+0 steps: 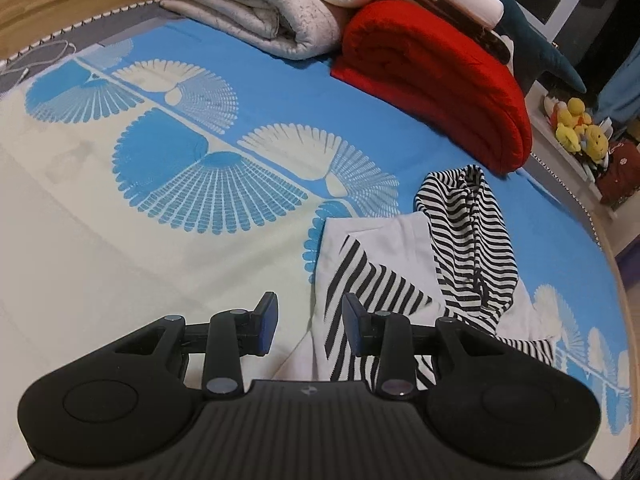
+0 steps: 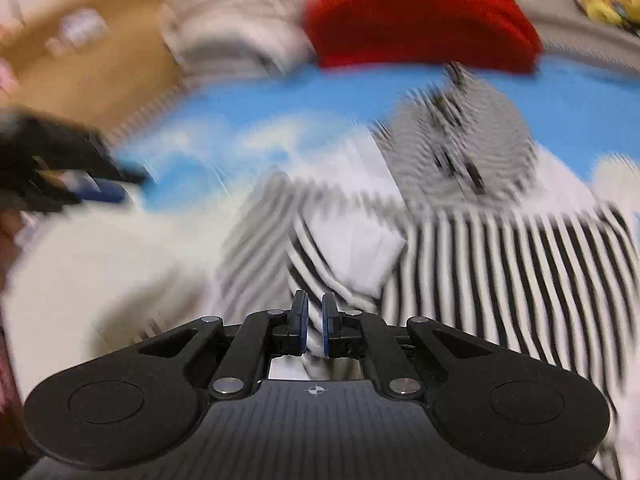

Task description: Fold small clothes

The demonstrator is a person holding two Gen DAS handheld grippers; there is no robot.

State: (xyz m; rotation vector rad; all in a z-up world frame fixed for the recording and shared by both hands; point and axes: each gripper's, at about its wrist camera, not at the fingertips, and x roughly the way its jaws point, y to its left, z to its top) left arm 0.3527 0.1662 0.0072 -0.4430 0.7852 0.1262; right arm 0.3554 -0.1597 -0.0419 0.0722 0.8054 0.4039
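no readable text, labels or numbers anywhere

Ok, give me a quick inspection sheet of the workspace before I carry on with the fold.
Surface: bed sheet, blue and cream with a fan print.
Job's things: striped garment, black and white, partly folded, bunched at its far end.
Clutter: folded red blanket and folded cream blanket at the far side of the bed.
Grippers: left gripper open, empty, above the garment's near edge; right gripper nearly closed, with white fabric between its fingers; that view is motion-blurred.
Cables: thin white cable at the far left edge of the bed.
Surroundings: yellow plush toys on a shelf beside the bed.
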